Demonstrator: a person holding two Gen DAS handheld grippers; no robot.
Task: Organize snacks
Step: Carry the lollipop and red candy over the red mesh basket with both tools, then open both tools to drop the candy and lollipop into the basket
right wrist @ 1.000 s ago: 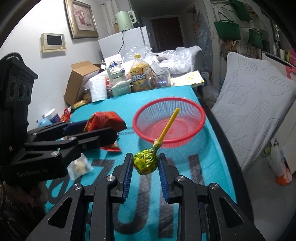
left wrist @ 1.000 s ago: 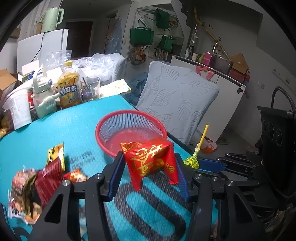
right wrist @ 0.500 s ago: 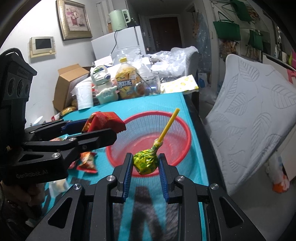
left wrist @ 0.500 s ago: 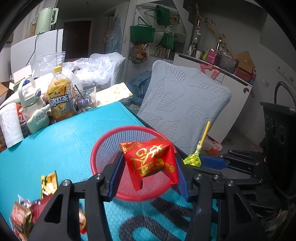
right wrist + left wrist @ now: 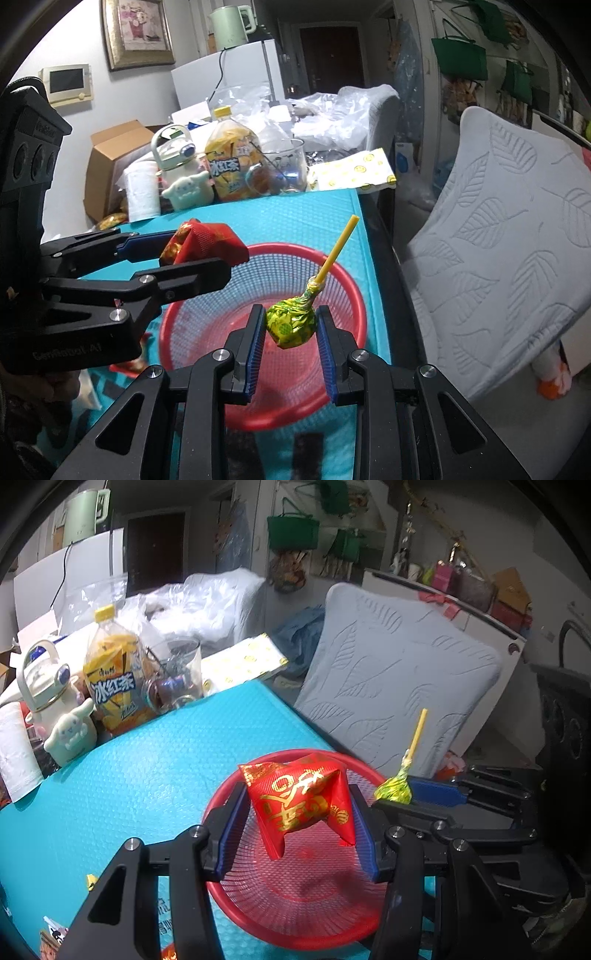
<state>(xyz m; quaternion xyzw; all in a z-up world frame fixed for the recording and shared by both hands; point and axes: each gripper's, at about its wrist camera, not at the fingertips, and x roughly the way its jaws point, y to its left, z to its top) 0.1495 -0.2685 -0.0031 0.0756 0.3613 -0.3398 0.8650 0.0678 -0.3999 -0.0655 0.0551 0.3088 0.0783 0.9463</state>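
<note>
The left gripper (image 5: 297, 808) is clamped on a red snack packet with gold characters (image 5: 299, 801), held in the air above a red mesh basket (image 5: 295, 923). The basket stands on a turquoise table mat (image 5: 147, 775), close to the mat's right edge. Just to the right, the right gripper (image 5: 397, 799) grips a green-wrapped lollipop (image 5: 393, 793) at the basket's right rim, its yellow stick tilted upward. At the mat's far edge stand an iced-tea bottle (image 5: 110, 679), a glass cup (image 5: 177, 675), a white kettle-shaped flask (image 5: 44, 686) and a pale figurine (image 5: 70, 734). A grey leaf-patterned cushion (image 5: 395, 686) leans beyond the table's right edge. Small snack wrappers (image 5: 55, 934) lie at the mat's near-left corner.
</note>
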